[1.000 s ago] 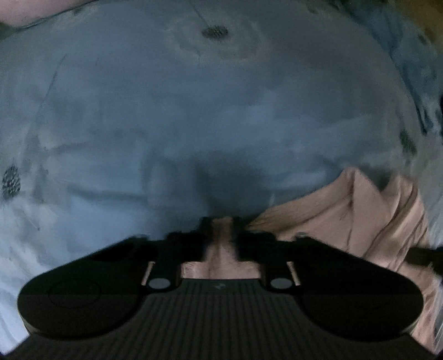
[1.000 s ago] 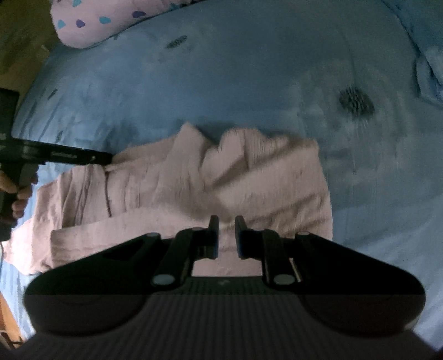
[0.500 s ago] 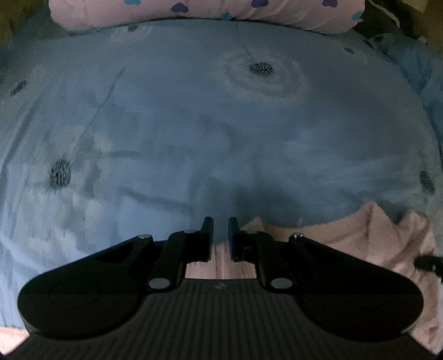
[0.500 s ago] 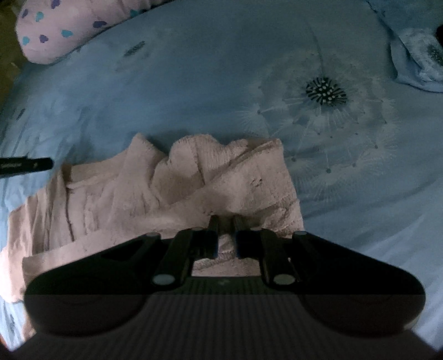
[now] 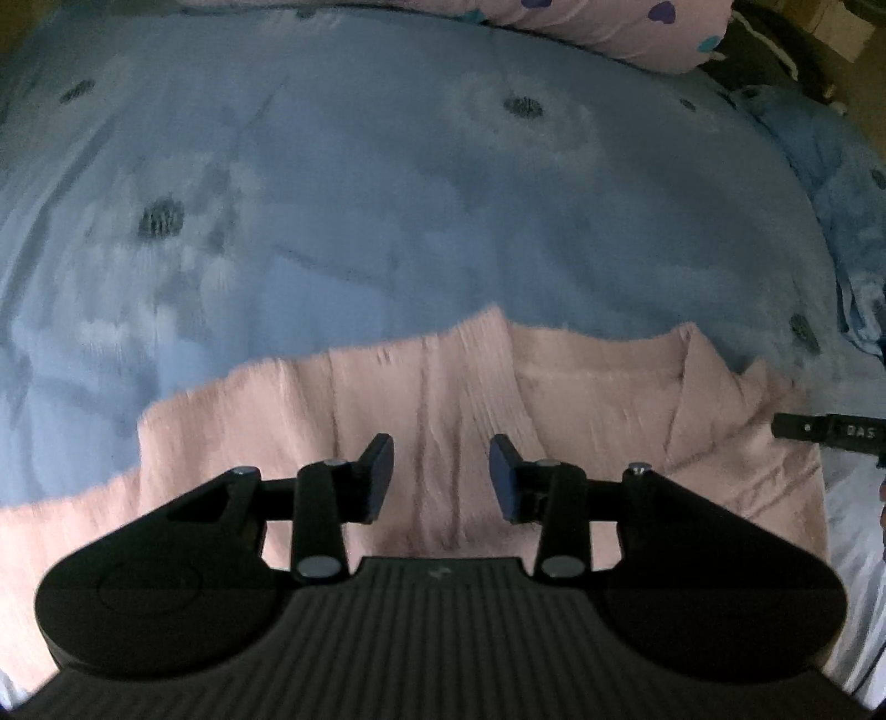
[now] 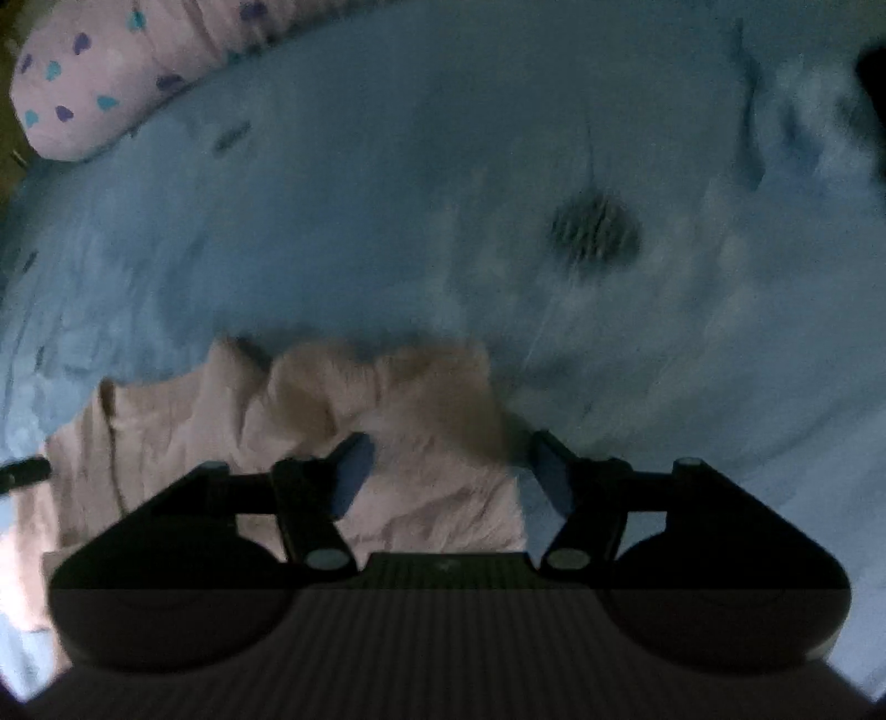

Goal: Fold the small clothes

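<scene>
The left wrist view is taken from just behind the left hand-held gripper [image 5: 441, 476], looking steeply down and forward along its fingers, close above a pink garment [image 5: 581, 387] spread on a bed covered by a blue dandelion-print sheet [image 5: 387, 183]. The right wrist view is taken likewise from behind the right hand-held gripper [image 6: 448, 471], close over the garment's [image 6: 421, 487] right edge and somewhat blurred. Both views share the garment, the sheet [image 6: 387, 166] and a pink heart-print pillow [image 5: 626, 27] [image 6: 105, 72] at the far edge, and in each the tip of the other gripper is seen at the frame's side.
</scene>
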### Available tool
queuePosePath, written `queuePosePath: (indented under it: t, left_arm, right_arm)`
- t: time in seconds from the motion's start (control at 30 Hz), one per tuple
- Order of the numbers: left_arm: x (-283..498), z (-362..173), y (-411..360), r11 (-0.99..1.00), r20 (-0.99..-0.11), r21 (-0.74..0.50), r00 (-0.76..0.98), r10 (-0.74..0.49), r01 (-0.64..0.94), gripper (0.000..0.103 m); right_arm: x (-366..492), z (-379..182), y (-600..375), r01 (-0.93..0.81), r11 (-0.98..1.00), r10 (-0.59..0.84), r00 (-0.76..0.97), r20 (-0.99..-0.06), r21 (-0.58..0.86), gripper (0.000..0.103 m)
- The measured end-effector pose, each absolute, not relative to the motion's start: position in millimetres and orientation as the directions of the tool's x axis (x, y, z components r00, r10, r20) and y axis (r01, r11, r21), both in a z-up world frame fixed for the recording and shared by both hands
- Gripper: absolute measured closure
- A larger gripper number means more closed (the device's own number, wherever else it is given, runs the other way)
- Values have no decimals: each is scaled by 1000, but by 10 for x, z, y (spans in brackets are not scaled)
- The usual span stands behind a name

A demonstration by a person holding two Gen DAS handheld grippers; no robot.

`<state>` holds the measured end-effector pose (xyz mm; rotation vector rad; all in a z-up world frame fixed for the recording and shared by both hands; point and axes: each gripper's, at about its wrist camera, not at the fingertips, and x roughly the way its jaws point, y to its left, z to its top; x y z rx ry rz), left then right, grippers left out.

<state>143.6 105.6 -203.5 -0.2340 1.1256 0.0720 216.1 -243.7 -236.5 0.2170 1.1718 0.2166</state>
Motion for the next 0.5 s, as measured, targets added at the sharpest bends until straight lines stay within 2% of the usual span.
queuePosePath:
  t: [0.07, 0.17, 0.27, 0.37, 0.5]
  left_arm:
    - [1381, -2086, 989, 972, -908, -150, 414, -63, -180, 58]
    - [1340, -2201, 886, 976, -922, -135, 383, -60, -173, 57]
    - [1357, -2360, 794, 986, -933, -82, 359, -25, -145, 54]
    - [1393, -2445, 737, 990, -932, -46, 363, 6, -133, 49]
    - [1429, -2359, 694, 987, -939, -24, 343, 32, -158, 45]
  right_arm:
    - [2106, -2306, -2377, -104, 951, 308, 385, -870, 291, 85]
    - [1956, -2180, -2450, -33, 969, 233, 468, -853, 246, 86]
    - [1872, -2275, -2645, 87, 976, 134, 474, -871, 197, 86]
    - [1903, -2382, -2727, 121, 965, 154, 457, -876, 232, 84]
    - [1969, -2260, -2651, 104, 977, 126, 432, -893, 188, 78]
